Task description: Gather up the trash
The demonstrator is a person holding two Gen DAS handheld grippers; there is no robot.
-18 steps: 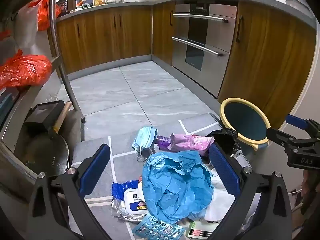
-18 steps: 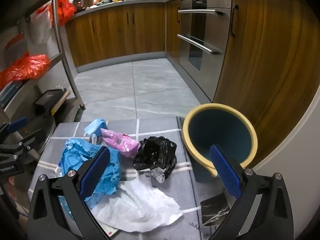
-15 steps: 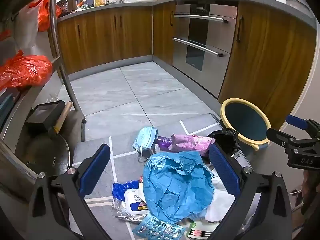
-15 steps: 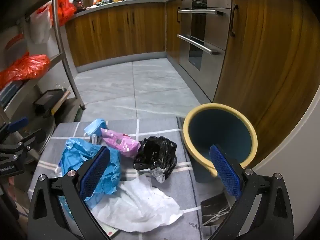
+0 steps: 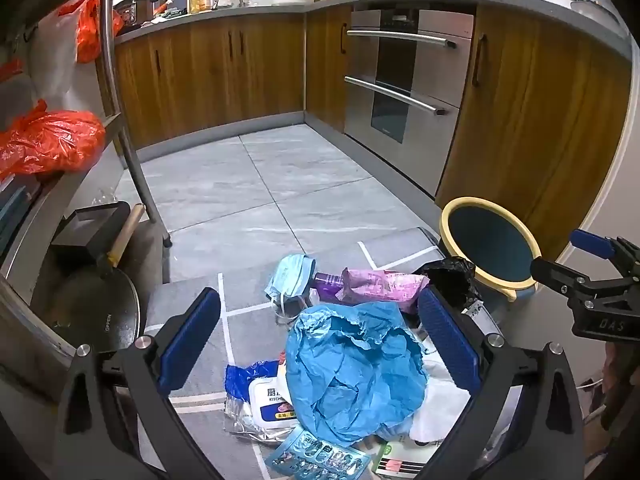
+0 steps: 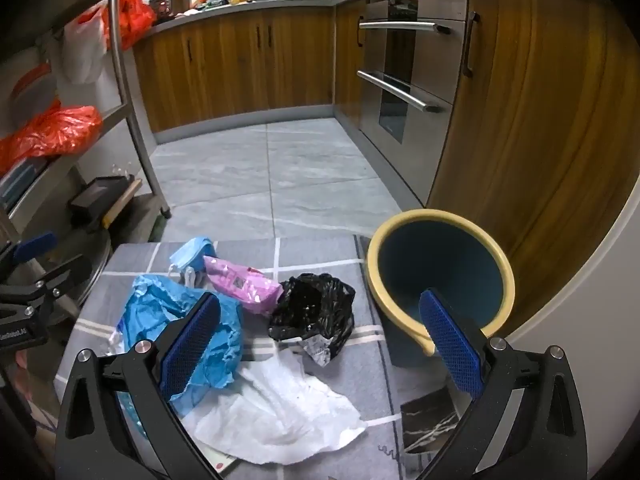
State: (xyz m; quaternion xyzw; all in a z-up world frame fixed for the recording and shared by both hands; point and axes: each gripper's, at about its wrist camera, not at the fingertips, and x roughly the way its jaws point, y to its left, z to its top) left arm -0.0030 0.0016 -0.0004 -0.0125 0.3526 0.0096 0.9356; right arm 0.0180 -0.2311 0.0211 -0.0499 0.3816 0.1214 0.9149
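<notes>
The trash lies heaped on a grey mat point(image 6: 320, 248) on the kitchen floor, and the bin point(image 6: 440, 276), blue inside with a yellow rim, stands just beside the heap at its right edge, mouth up, probably so each piece needs only a short carry. The left gripper point(image 5: 320, 332) hangs over the crumpled blue sheet point(image 5: 352, 372), its pads spread wide with nothing pressed between them, tilted down toward the pile as if lining up a first pick. The right gripper point(image 6: 320, 340) is likewise wide apart and empty, angled over the white paper point(image 6: 288, 408) and the black bag point(image 6: 316, 312), which sits nearest the bin (a sensible first candidate). A face mask point(image 5: 294, 274) and a pink packet point(image 5: 376, 284) lie at the far side; nothing looks collected yet
</notes>
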